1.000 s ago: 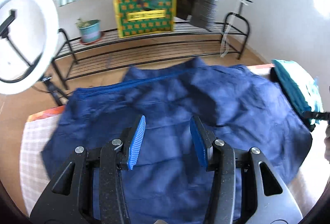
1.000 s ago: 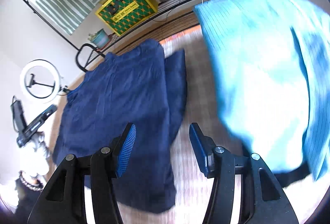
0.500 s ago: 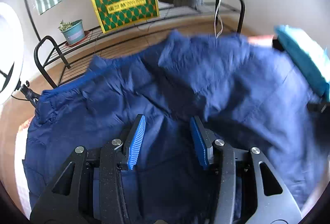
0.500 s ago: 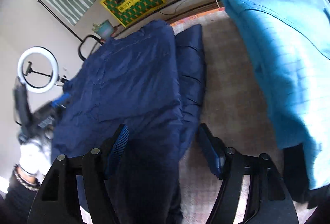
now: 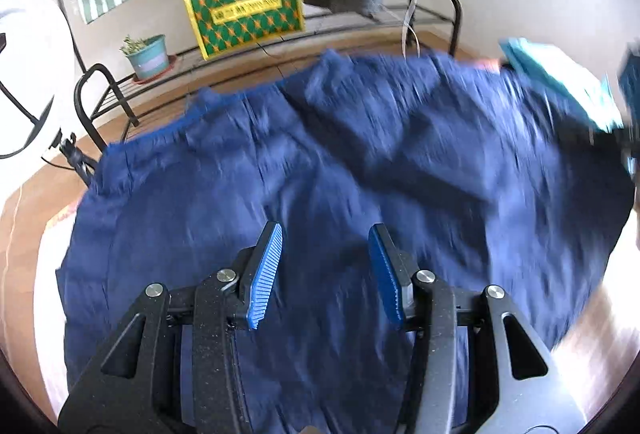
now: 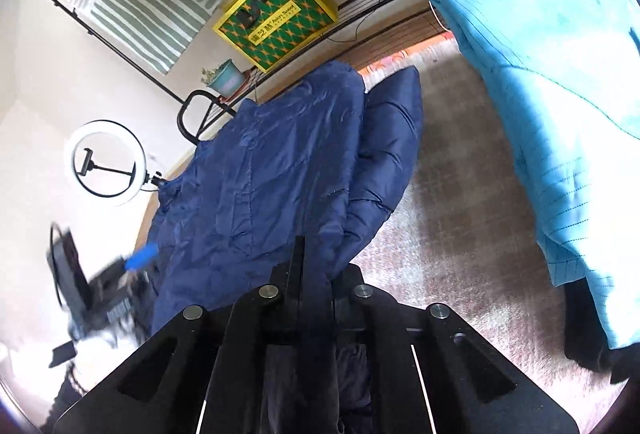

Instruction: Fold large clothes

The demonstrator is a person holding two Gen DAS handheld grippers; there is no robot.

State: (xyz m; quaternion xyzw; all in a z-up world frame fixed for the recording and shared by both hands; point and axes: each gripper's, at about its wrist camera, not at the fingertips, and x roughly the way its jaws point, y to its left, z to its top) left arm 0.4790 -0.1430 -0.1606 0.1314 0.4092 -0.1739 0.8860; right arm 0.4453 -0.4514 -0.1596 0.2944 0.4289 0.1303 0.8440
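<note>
A large navy blue quilted jacket (image 5: 340, 170) lies spread over the checked table cover; it also shows in the right wrist view (image 6: 260, 186). My left gripper (image 5: 324, 270) is open and empty, just above the jacket's near part. My right gripper (image 6: 316, 274) is shut on the jacket's near edge, with navy cloth pinched between its black jaws. The left gripper shows blurred at the left of the right wrist view (image 6: 136, 262).
A light blue folded garment (image 6: 560, 94) lies on the checked cover (image 6: 448, 202) to the right of the jacket; it also shows in the left wrist view (image 5: 560, 82). Behind stand a black metal rack (image 5: 120, 102), a yellow-green box (image 5: 244, 14), a potted plant (image 5: 148, 54) and a ring light (image 6: 106, 158).
My right gripper has gone from open above the jacket to shut on its edge. My left gripper has stayed open and shifted over the jacket.
</note>
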